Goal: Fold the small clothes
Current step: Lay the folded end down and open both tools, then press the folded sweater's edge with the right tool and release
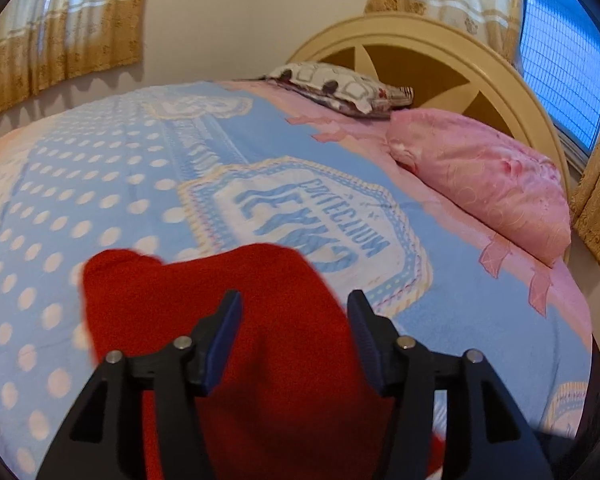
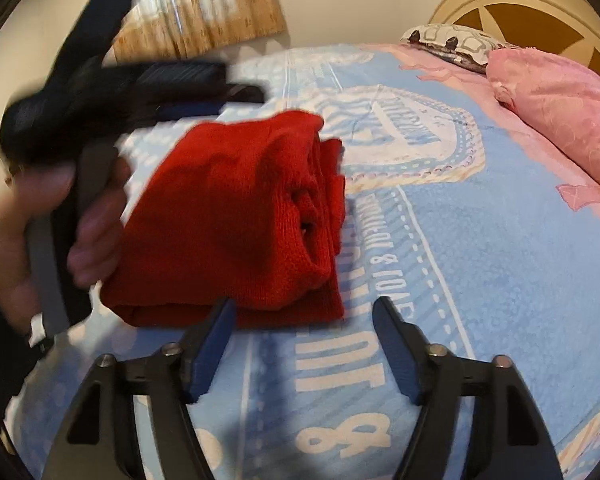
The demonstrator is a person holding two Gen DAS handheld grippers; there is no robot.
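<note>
On the blue dotted bedspread, left of centre in the right wrist view, lay one red knitted garment, folded into a thick bundle with stacked layers showing at its right edge. Judged soft, light and limp; knit likely grippy, not fragile. Best pinched at the layered right edge or a corner, taking all plies. Left gripper stood about half open above the bundle, nothing between its pads; a hand held it, blurred. Right gripper gaped wider, empty, just short of the bundle's near edge. Further right: two pillows, one patterned, one pink. One headboard.
</note>
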